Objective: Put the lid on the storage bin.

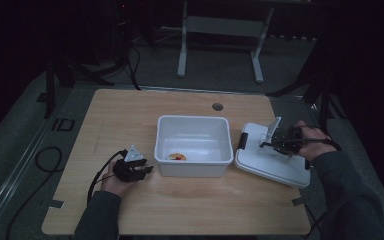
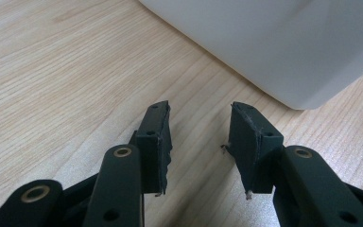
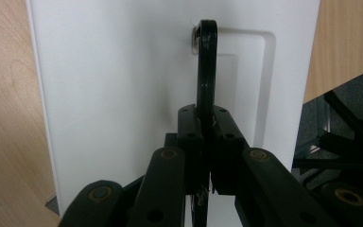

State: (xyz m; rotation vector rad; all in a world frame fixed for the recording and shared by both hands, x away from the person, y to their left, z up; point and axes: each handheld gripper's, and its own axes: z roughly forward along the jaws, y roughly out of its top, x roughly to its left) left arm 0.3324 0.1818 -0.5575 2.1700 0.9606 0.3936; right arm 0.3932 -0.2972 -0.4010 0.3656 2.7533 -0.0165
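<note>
A white bin [image 1: 193, 124] stands in the middle of the wooden table, with a small orange and yellow object [image 1: 176, 157] on its floor. To its right lies a white lid [image 1: 260, 165] with a black handle [image 1: 242, 140] at its near end. My right gripper [image 1: 267, 145] is over the lid, shut on another black handle [image 3: 207, 71], which stands upright from the lid [image 3: 123, 94] between the jaws of my right gripper [image 3: 207, 116]. My left gripper [image 1: 147, 170] rests open by the bin's front left corner. Bare wood lies between the jaws of my left gripper [image 2: 201, 111], and the bin wall [image 2: 274, 42] is just ahead.
A round cable hole [image 1: 218, 106] sits near the table's far edge. Behind the table stands a grey frame [image 1: 220, 25]. Cables [image 1: 45, 160] lie on the floor at the left. Bare wood [image 1: 205, 205] stretches along the table's front.
</note>
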